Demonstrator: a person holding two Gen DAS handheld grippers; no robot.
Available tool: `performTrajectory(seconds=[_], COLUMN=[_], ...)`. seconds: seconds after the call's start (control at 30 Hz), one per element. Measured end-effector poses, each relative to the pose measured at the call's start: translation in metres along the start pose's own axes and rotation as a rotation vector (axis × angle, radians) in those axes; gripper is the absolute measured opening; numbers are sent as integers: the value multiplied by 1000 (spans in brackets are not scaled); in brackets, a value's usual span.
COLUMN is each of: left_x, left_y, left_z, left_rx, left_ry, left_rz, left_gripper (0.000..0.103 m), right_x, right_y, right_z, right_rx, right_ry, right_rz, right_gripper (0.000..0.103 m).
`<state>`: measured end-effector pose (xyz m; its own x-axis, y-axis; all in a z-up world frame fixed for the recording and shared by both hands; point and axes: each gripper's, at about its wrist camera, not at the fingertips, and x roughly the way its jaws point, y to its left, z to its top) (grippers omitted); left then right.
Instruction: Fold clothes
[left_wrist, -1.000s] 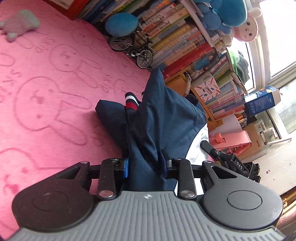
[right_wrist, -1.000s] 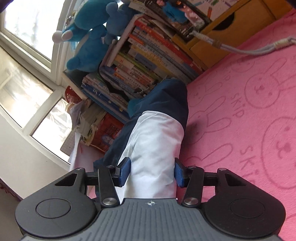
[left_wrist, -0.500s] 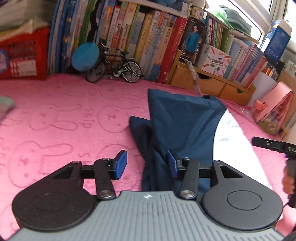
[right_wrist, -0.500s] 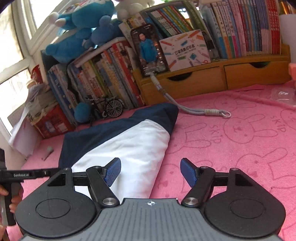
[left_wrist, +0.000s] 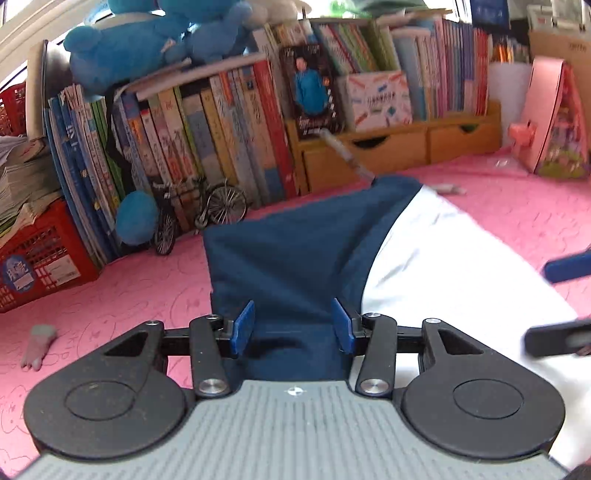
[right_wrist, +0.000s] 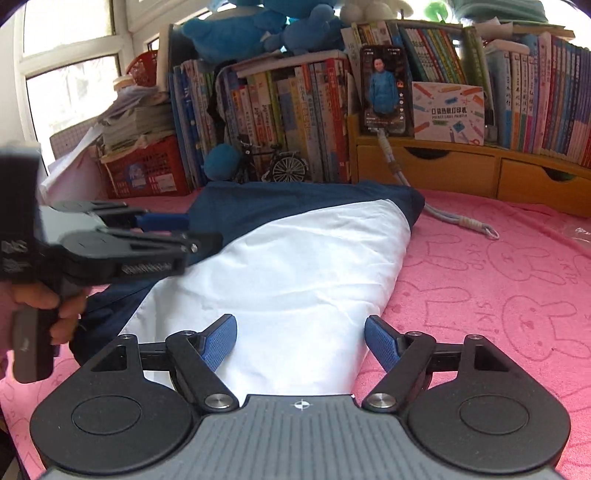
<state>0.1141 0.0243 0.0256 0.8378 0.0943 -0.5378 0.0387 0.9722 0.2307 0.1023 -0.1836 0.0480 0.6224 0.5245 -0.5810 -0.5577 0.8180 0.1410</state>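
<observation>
Spreading wide, the blue pads of the right gripper stand apart over the near end of the white panel of the navy-and-white garment, holding nothing. The left gripper is likewise parted, its two blue pads set to either side of a low ridge of the navy cloth and not pinching it; whether they brush the fabric cannot be told.

The garment lies flat on the pink bunny-print mat, narrowing toward its far end, navy along the left and far edges and white across the middle and right. In the right wrist view the left gripper reaches in over the garment's left edge, and the person's hand grips its handle just left of the cloth. In the left wrist view the right gripper's fingers show blurred over the garment's right side.

Beyond the garment's far end a grey braided cord trails across the mat from a phone propped on a wooden drawer unit. Left of that, behind the garment, a model bicycle and a blue pompom stand against a row of books, with blue plush toys on top. A red crate sits further left of the garment, and a small grey object lies on the mat well to its left.
</observation>
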Motion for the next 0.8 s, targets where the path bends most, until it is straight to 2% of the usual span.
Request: performTrajectory(seconds=[0.13, 0.43, 0.7, 0.8], left_x=[0, -6, -16, -27], left_y=[8, 11, 29, 42], left_z=[-22, -35, -44, -50], left_rx=[24, 33, -21, -82], left_ry=[14, 30, 32, 12], left_rz=[84, 102, 73, 72], left_gripper=[46, 46, 48, 48], right_x=[-33, -69, -78, -77], right_y=[-3, 9, 34, 40], right_z=[-13, -47, -77, -87], right_rx=[-59, -173, -272, -278], right_ry=[-27, -26, -8, -2], right_rz=[-55, -141, -157, -155], right_gripper=[79, 84, 89, 90])
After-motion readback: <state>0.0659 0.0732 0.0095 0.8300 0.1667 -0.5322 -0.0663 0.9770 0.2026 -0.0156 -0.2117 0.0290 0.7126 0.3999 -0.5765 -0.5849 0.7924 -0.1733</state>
